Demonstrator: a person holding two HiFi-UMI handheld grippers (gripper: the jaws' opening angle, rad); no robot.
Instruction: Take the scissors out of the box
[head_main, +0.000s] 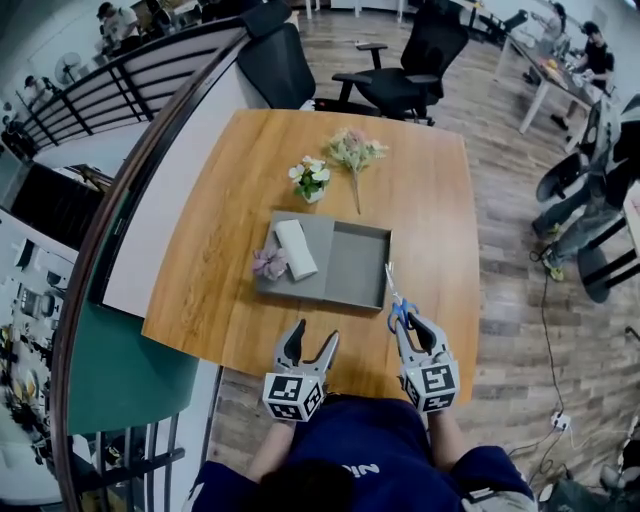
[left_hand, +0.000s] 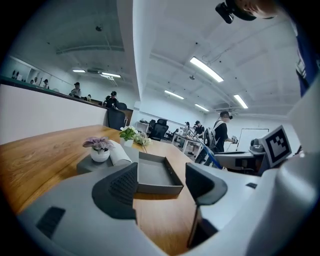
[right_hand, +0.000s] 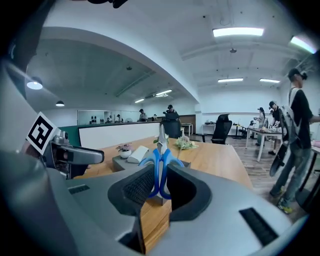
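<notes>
Wood-floored open office is surrounding a wooden table where a seated person is working with a gripper in each hand. The right gripper is gripping blue-handled scissors by the handles, its jaws standing narrow with the pads pressing on the blue loops. The scissors are sitting outside the grey box, just beside its right wall, with the blades pointing away from the person. In the right gripper view the scissors are rising between that gripper's pads, with the box behind them.

The left gripper is hovering near the table's front edge, short of the box. Its jaws are standing wide with nothing between them, as the left gripper view is showing.

The box's left half is holding a white roll and a small purple plant; its right half is lying bare. A white-flowered pot and a loose bouquet are lying beyond the box.
</notes>
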